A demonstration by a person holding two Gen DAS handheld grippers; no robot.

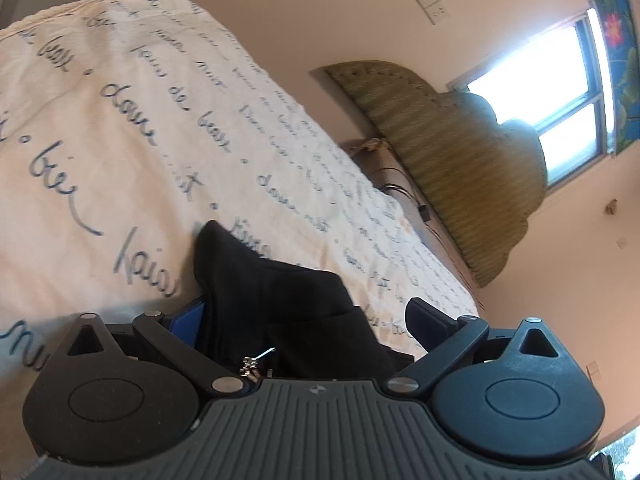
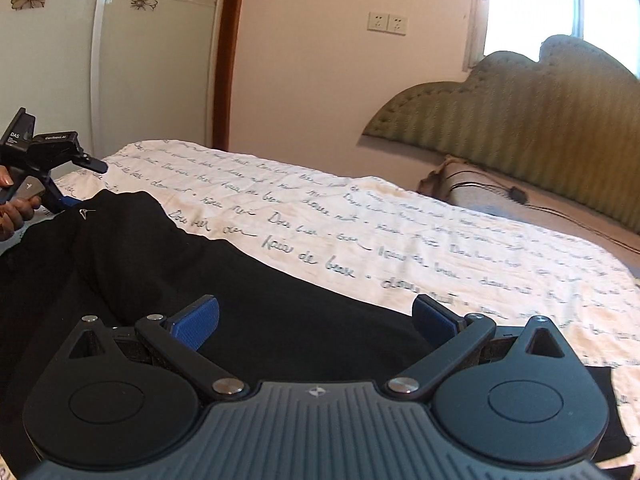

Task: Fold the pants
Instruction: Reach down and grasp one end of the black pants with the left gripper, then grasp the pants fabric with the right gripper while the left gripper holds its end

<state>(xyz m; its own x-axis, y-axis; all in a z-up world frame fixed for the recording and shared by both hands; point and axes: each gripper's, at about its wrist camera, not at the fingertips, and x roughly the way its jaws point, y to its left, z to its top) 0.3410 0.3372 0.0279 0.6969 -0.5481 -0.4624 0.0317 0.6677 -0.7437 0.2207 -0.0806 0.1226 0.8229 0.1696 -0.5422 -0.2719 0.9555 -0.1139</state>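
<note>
Left wrist view: left tongs [image 1: 304, 316] spread around a raised bunch of black pants [image 1: 256, 280] — right tongs [image 2: 316, 314] released at 6 o'clock; next, clench.

Pants [image 2: 168, 264] spread on the bedsheet [image 2: 400, 216] at the bed's near-left side, headboard [image 2: 540, 120] behind on the right, wall sockets [image 2: 387, 23] above, left hand-held gripper [image 2: 66, 160] at the pants' far end

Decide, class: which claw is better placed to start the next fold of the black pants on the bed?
Probably the left claw: black pants fabric already bunches between its wide fingers. The right claw is open above flat cloth, gripping nothing.
</note>
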